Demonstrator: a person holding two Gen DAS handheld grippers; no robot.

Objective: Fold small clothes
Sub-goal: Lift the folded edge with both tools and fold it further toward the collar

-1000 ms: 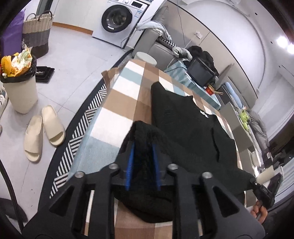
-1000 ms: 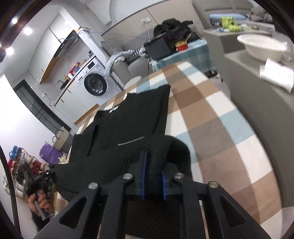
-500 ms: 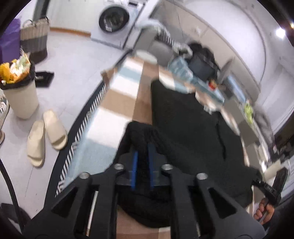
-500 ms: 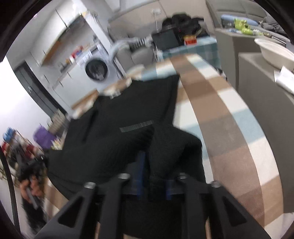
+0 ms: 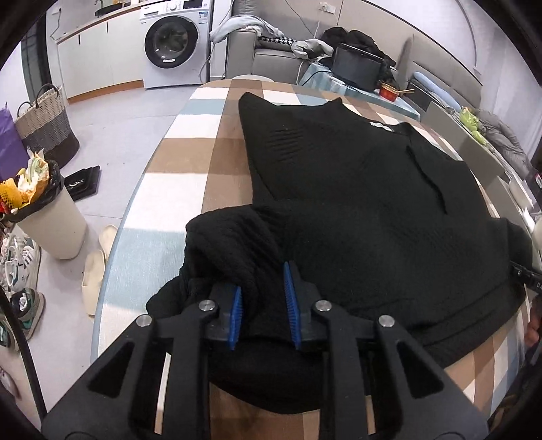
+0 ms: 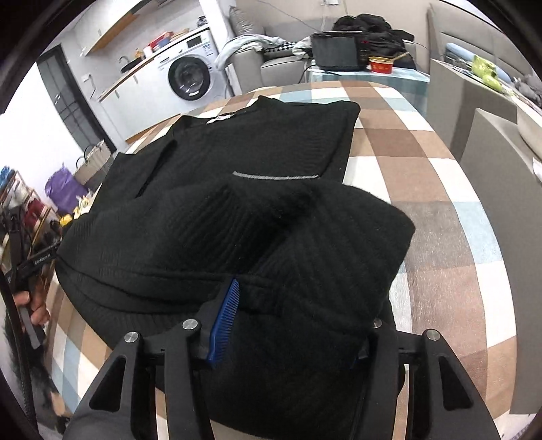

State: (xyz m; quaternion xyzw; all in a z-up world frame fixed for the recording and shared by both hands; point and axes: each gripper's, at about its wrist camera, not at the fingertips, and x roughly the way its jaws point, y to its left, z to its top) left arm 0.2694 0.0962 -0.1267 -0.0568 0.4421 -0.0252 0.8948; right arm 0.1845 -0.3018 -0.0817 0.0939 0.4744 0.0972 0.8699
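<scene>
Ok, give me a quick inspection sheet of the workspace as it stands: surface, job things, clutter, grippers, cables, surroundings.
Surface: table under a checked cloth, brown, white and pale blue.
Job's things: one black sweater spread flat, near hem bunched toward the cameras.
Clutter: nothing seen on the cloth besides the sweater.
Grippers: left gripper pinches a fold of knit; right gripper has just been opening, fabric lying loose between its jaws.
Cables: one runs up the wall behind the sofa.
Surroundings: washing machine, bin, slippers, basket, side table with a screen.
</scene>
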